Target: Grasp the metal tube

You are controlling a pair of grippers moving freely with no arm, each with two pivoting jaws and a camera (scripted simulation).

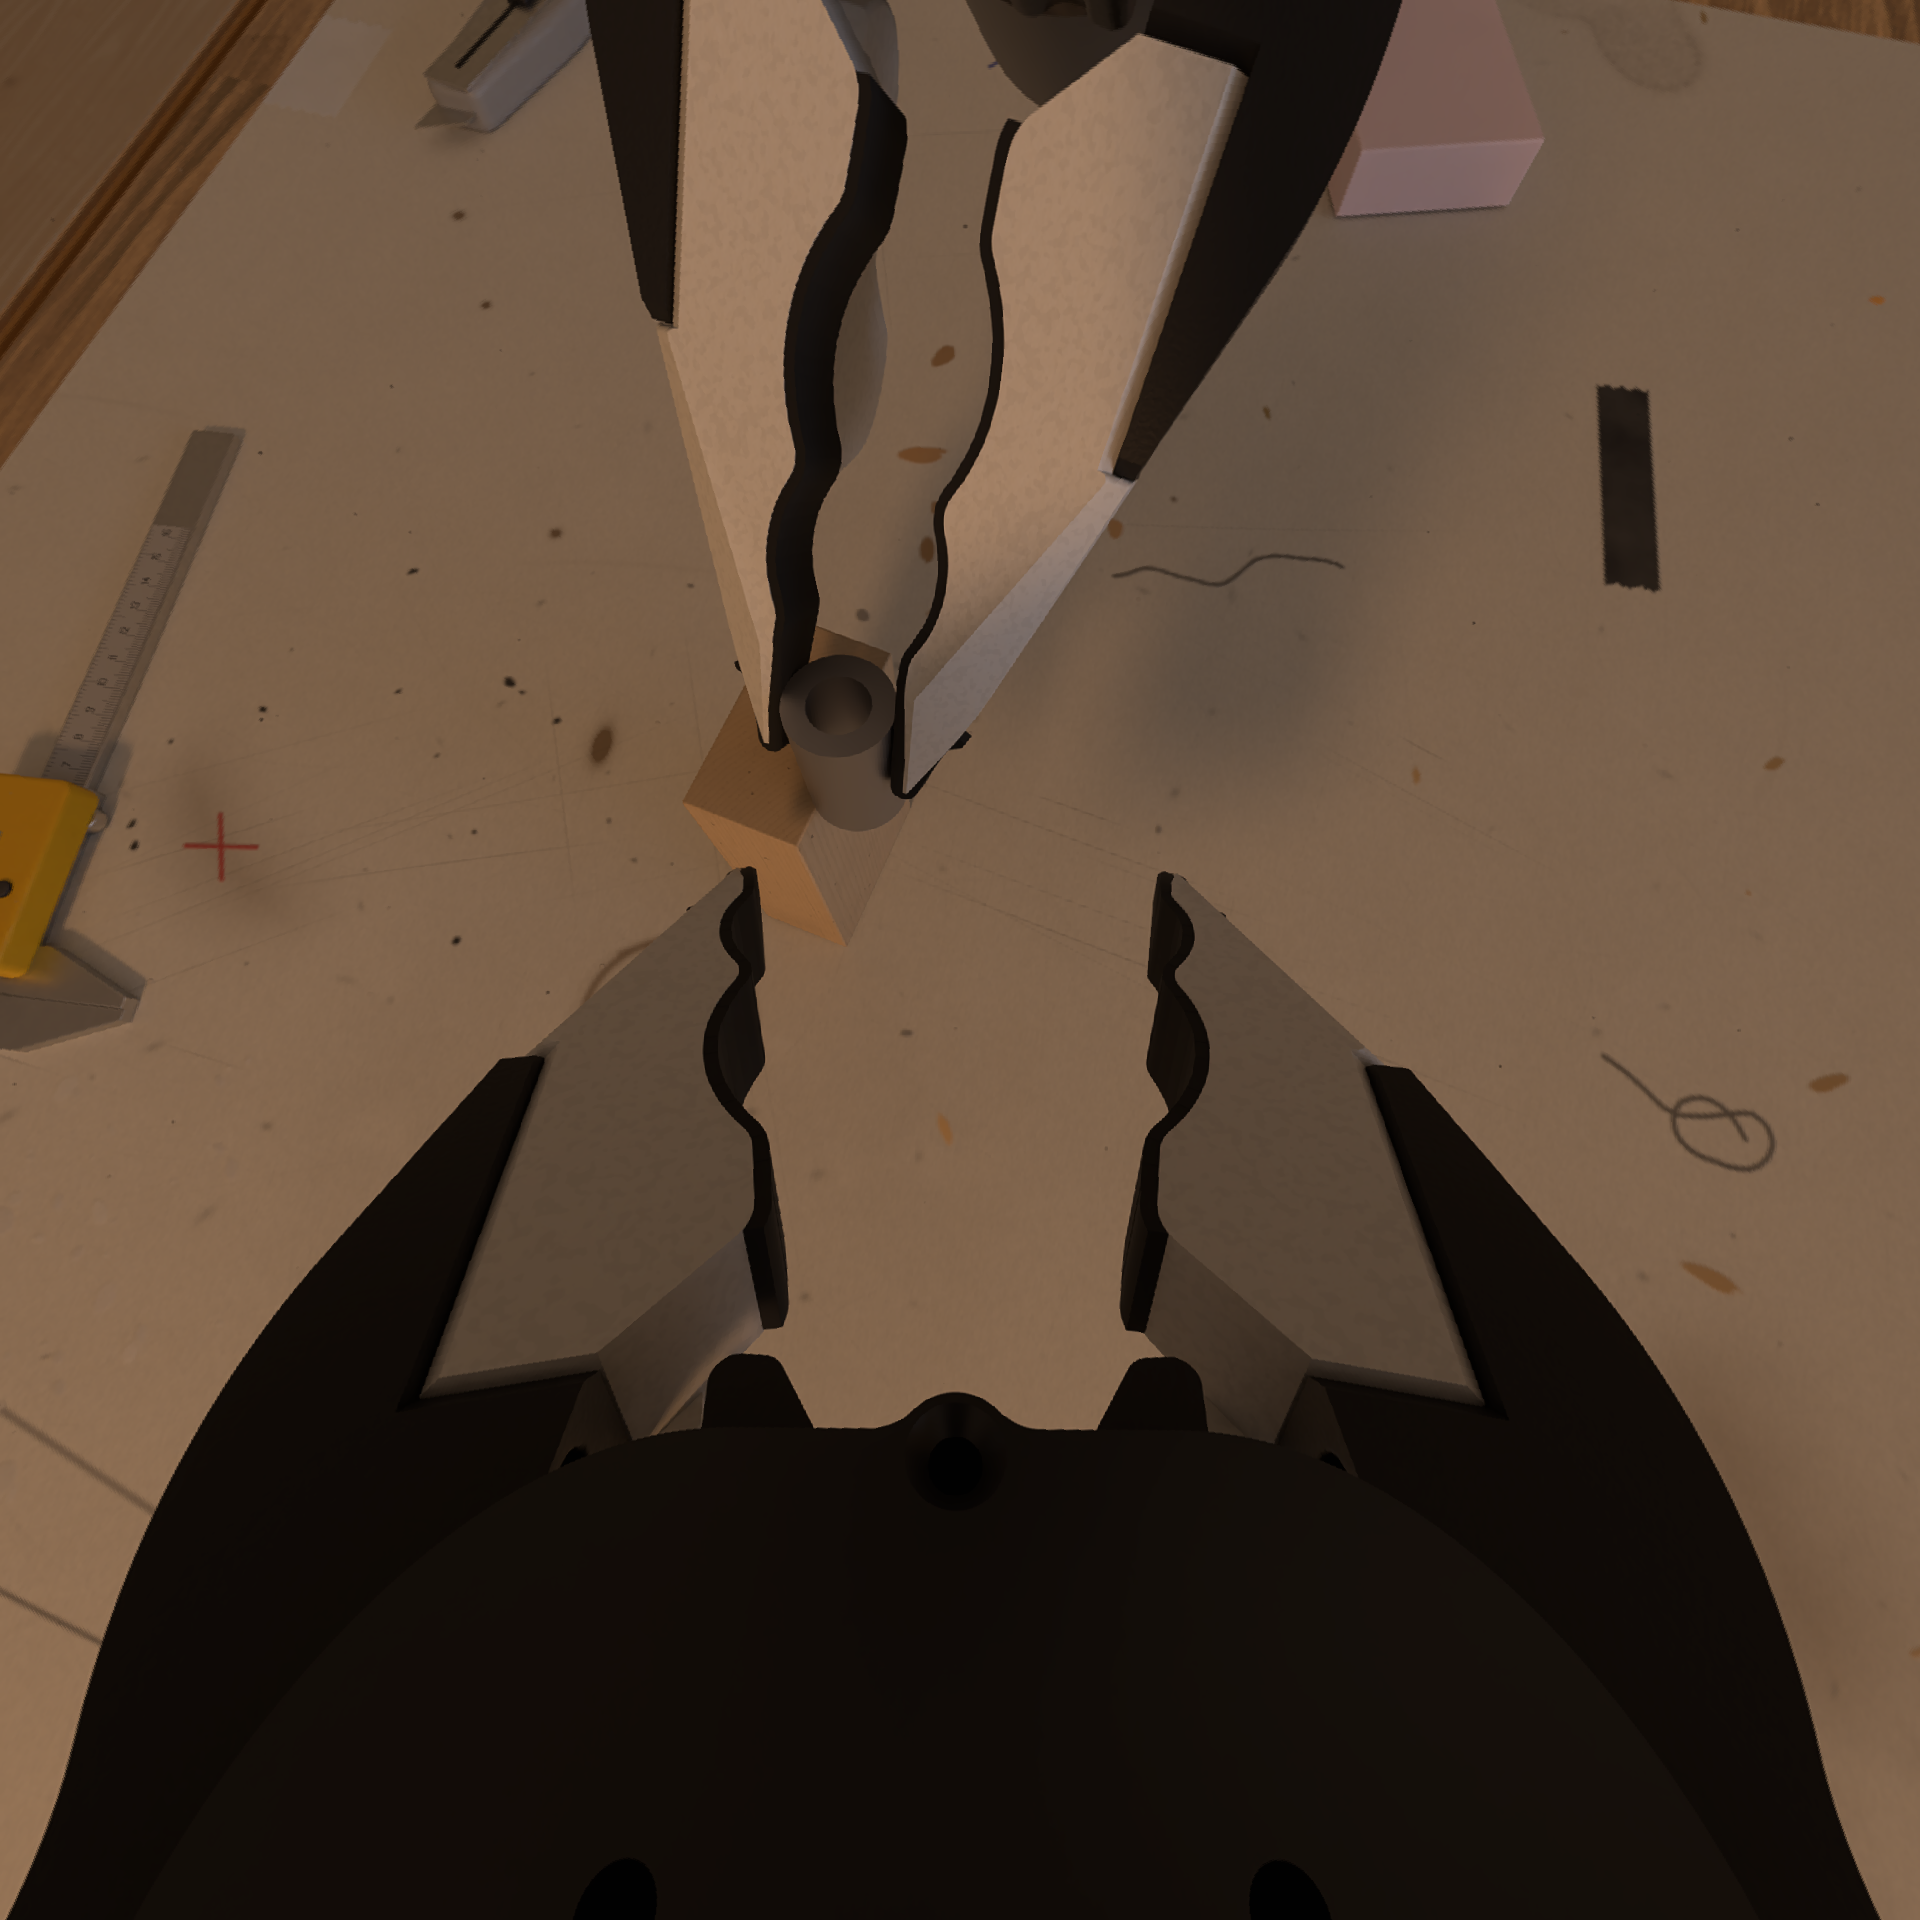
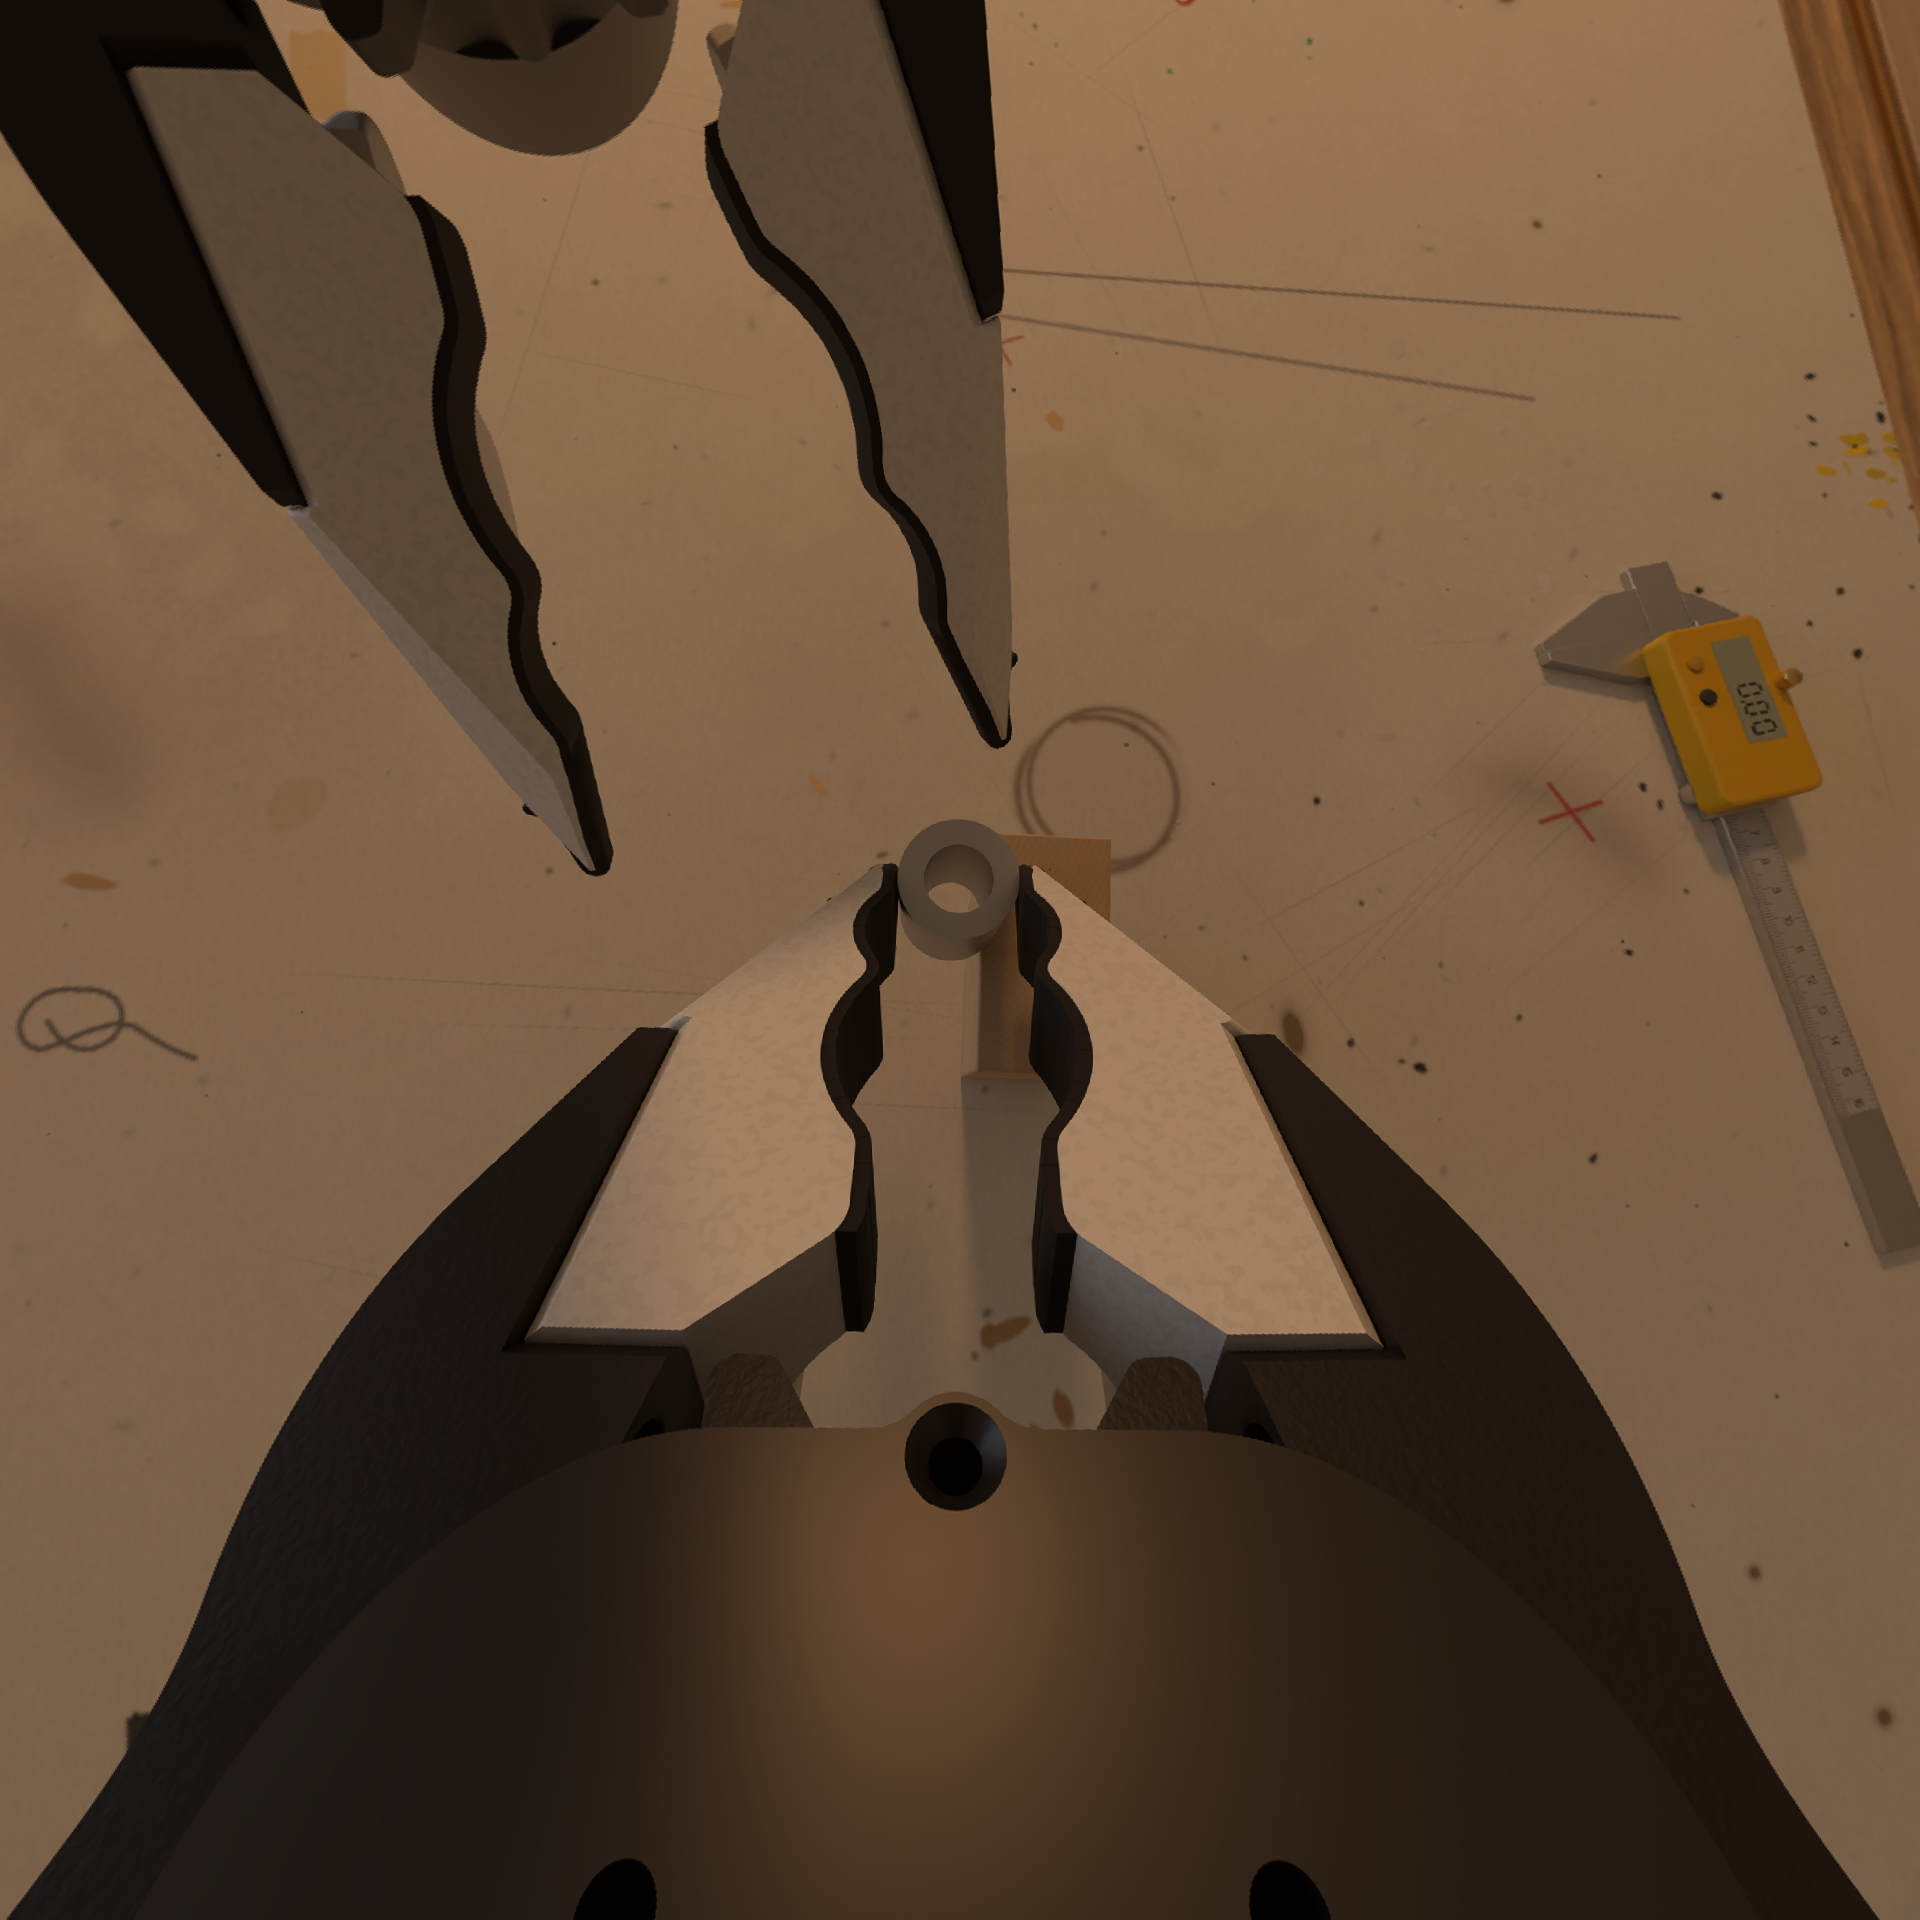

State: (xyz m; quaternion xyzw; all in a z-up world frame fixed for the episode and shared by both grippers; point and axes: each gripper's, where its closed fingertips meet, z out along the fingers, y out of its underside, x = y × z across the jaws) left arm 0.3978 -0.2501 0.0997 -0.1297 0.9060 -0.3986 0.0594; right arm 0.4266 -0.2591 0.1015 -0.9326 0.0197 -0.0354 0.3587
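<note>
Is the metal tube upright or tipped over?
Upright: the metal tube shows its open end, standing on the wooden block between the right gripper fingertips.

Both wrist views steep-down, close, facing each other; share tube (image 1: 837, 717) and caliper (image 2: 1745, 717).

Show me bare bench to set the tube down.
Free: between wooden block and black tape strip; also between block and caliper. Crowded: centre, where right gripper holds metal tube over the block, left gripper open close by.

Right tongs (image 2: 958, 883) nearly closed, left tongs (image 1: 954, 894) spread wide
</note>
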